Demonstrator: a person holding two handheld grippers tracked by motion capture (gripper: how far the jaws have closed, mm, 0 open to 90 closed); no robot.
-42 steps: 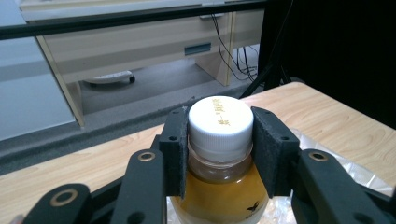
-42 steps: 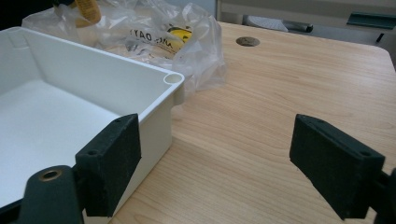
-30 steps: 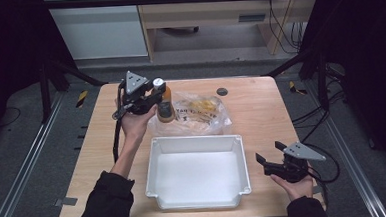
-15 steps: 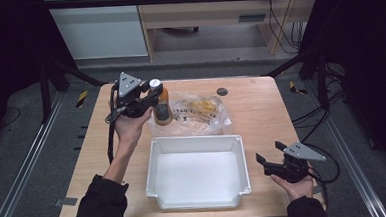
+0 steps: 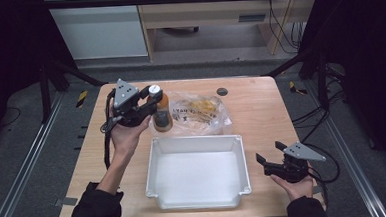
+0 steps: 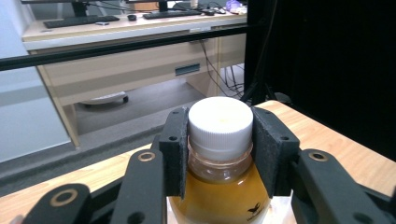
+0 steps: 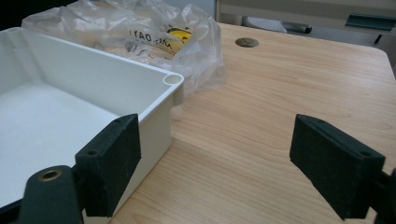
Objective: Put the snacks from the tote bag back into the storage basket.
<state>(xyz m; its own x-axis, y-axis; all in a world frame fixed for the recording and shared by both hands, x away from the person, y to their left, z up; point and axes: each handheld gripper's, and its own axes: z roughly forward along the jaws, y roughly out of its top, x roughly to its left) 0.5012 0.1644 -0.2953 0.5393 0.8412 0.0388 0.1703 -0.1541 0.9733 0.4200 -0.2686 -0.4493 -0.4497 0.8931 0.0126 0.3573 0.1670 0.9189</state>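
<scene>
My left gripper was at the far left of the table, jaws clamped on the neck of a small bottle, just under its white cap. In the left gripper view both black pads pressed flat against the cap and neck, one each side, and the bottle held amber liquid. From the high view I couldn't tell if the bottle's base was touching the table or just off it; it looked roughly upright. My left hand gripped the tool from below, its cable hanging down the left side.

Just right of the bottle lay a crumpled clear plastic bag with yellow stuff inside, touching or nearly touching the bottle. A small dark round disc was in the tabletop beyond the bag.

The white bin sat near centre, nothing inside, its far rim just near of the bag.

My right gripper was at the near right, resting in my right hand, jaws wide apart and holding nothing. In the right gripper view the left pad sat right beside the bin's outer wall, close to its corner; couldn't tell if it touched. The other pad was over bare wood.
</scene>
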